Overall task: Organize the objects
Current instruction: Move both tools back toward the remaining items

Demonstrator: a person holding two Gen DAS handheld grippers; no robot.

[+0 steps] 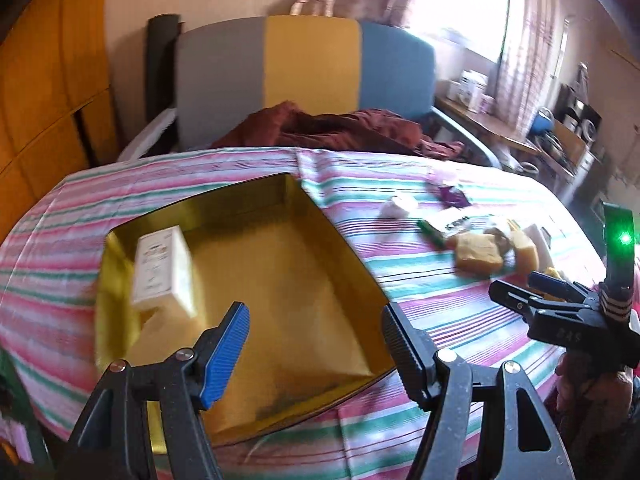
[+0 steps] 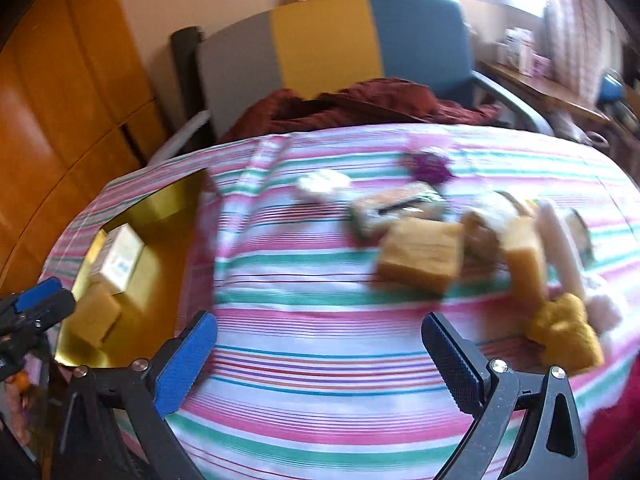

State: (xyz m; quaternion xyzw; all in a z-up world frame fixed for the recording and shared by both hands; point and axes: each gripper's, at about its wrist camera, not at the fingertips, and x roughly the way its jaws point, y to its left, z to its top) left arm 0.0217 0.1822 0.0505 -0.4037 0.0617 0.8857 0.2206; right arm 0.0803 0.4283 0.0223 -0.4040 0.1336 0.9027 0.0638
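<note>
Gold tray [image 1: 280,280], pink-green striped cloth [image 1: 440,320], seemingly.

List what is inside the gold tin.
The gold tin holds a white box with a yellow block beside it. The tin's near corner is hidden by the left tool.

White box [image 1: 162,272] in gold tin [image 1: 344,240], soaps [image 2: 420,258] outside

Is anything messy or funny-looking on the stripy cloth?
Yes. The soap bars and small packets lie jumbled in a loose heap on the striped cloth, some tilted against each other, while the gold tin holds only a white box and one yellow bar.
</note>
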